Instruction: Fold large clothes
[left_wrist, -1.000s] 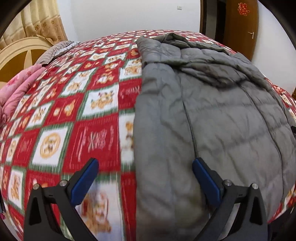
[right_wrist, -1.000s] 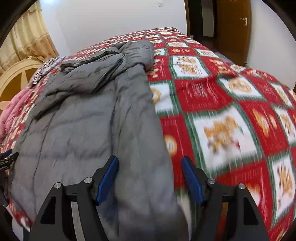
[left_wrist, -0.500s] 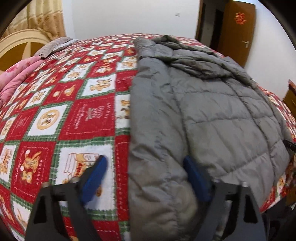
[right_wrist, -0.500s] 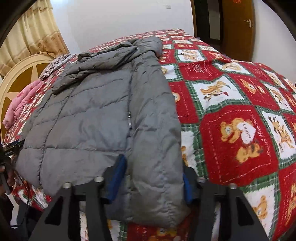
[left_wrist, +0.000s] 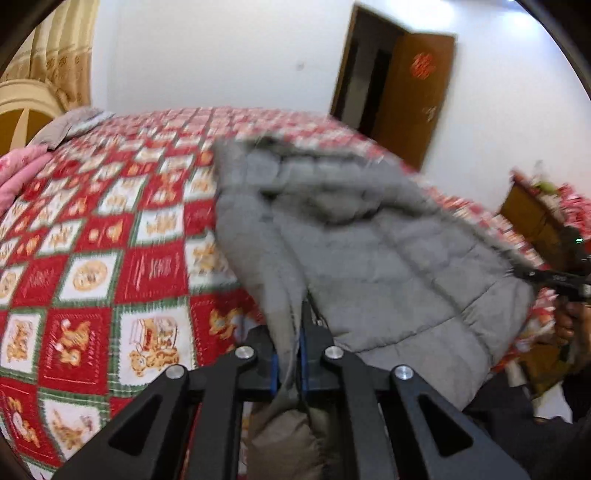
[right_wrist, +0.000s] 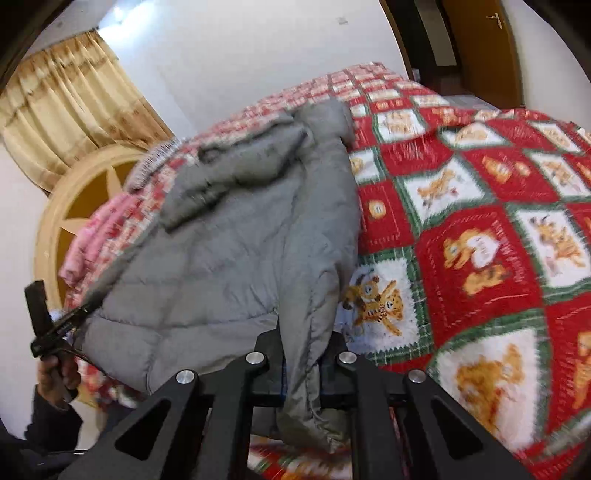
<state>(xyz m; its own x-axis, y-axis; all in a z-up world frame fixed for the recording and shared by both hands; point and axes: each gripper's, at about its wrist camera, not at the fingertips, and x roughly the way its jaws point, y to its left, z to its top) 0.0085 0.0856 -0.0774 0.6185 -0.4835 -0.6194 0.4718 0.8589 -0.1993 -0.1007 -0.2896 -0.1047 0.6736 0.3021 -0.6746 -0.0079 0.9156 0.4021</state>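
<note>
A large grey quilted jacket (left_wrist: 369, 240) lies lengthwise on the bed, hood end far away; it also shows in the right wrist view (right_wrist: 251, 240). My left gripper (left_wrist: 287, 354) is shut on the jacket's left hem corner, with the fabric pinched between the blue pads. My right gripper (right_wrist: 302, 365) is shut on the right hem corner. Both hem corners are lifted off the bed at its near edge. The right gripper also shows in the left wrist view (left_wrist: 546, 277), and the left gripper in the right wrist view (right_wrist: 59, 325).
The bed carries a red, white and green bear-pattern quilt (left_wrist: 110, 258). Pink bedding (left_wrist: 14, 177) and a round wooden headboard (right_wrist: 74, 199) are on the left. A brown door (left_wrist: 410, 92) and a wooden cabinet (left_wrist: 532, 218) stand to the right.
Both grippers went from open around the hem to shut on it. They have lifted the hem corners and the cameras have tilted up.
</note>
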